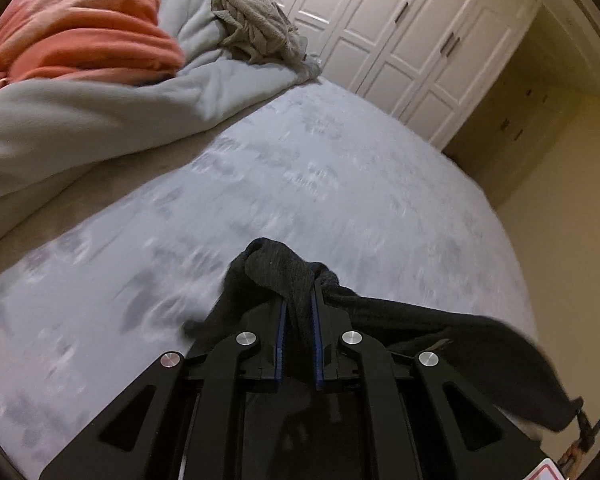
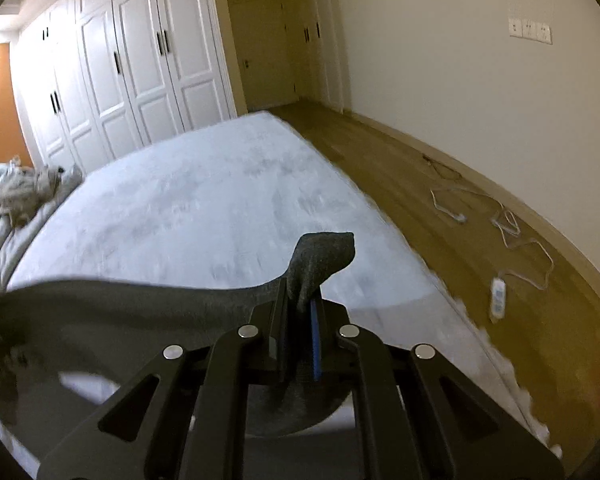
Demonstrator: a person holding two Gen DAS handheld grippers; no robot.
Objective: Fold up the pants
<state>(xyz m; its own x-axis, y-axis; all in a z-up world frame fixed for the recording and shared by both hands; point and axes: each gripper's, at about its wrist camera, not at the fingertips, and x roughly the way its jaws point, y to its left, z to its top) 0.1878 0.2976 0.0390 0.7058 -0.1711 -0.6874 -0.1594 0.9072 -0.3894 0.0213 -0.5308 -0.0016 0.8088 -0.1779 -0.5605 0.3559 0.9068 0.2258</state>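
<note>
my left gripper [image 1: 299, 300] — clamped on pants [image 1: 272, 268] | my right gripper [image 2: 300, 300] — clamped on pants [image 2: 320, 256] | cloth stretched between them | bed [image 2: 220, 184] below, ahead

Pants [image 1: 300, 280]: dark charcoal/black, fine heathered knit. Fingers [image 1: 281, 332]: black w/ blue pads, silver pivot discs. Bed [image 1: 340, 184]: pale grey-blue, faint mottled marks. Blanket [image 1: 80, 32]: coral-orange. Duvet [image 1: 100, 120]: light grey. Towel [image 1: 256, 28]: grey-brown, fuzzy. Wardrobe [image 2: 140, 60]: white panels, dark handles. Floor [image 2: 440, 208]: yellow-brown wood. Wall [image 2: 480, 100]: cream. Cable [image 2: 512, 228]: white.
</note>
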